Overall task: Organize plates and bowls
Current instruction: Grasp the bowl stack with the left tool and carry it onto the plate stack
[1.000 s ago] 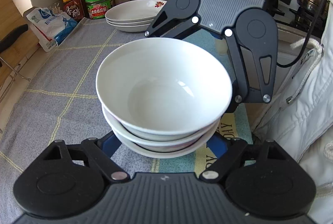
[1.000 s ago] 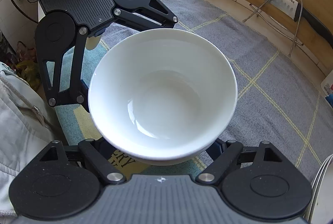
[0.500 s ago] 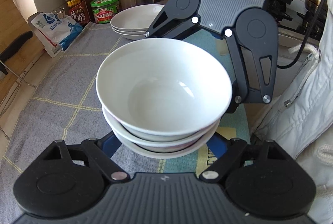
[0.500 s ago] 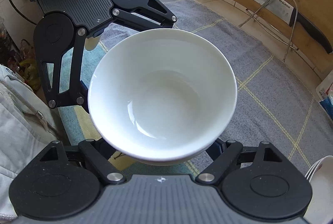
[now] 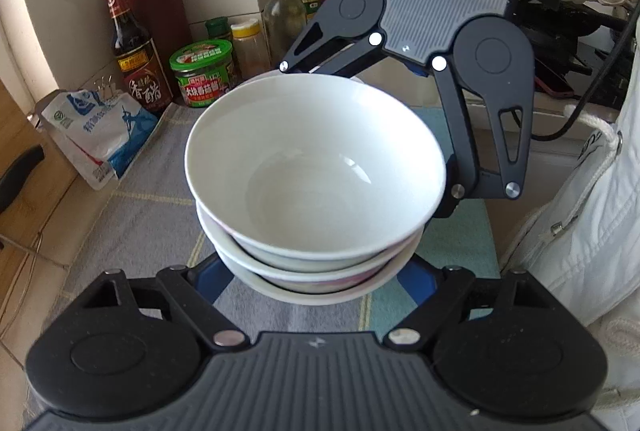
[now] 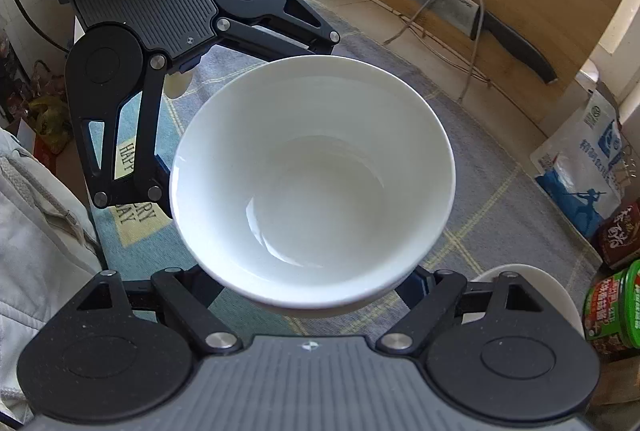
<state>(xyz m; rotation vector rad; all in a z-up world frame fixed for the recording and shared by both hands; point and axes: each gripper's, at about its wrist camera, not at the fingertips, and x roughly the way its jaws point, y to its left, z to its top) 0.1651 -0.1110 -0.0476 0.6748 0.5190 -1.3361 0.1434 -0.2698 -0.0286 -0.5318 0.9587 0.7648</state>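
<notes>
Three bowls: you carry a nested stack of bowls (image 5: 316,191) between both grippers, lifted clear of the tabletop (image 5: 152,215).
Left gripper (image 5: 316,267): jaws spread wide around the base of the stack, blue pads against the lowest bowl on either side.
Right gripper (image 6: 316,291): jaws likewise spread and bearing on the stack from the opposite side; in the left wrist view it reaches in from the far right.
Grip type: a cradle from two sides rather than a narrow pinch; each gripper holds the stack.
Step in hand: judged as transport of the stacked bowls toward the far end of the tabletop, where the white plates (image 6: 532,295) lie near the condiments.
Plates: only an edge shows in the right wrist view, low at the right; in the left wrist view the stack hides almost all of them.
Next move: you need to keep both grippers level and matched in height, then lower the stack onto bare cloth beside the plates before easing either side off.
Risk: glazed ceramic is smooth and slippery; uneven pressure could tilt the stack.
Materials: bowls glossy white, round, deep, the lowest with a faint reddish band; tabletop covered by a grey woven cloth (image 6: 472,199) with yellow grid lines.
Far clutter: green-lidded jar (image 5: 202,73), soy sauce bottle (image 5: 134,59), blue-and-white bag (image 5: 102,133).
</notes>
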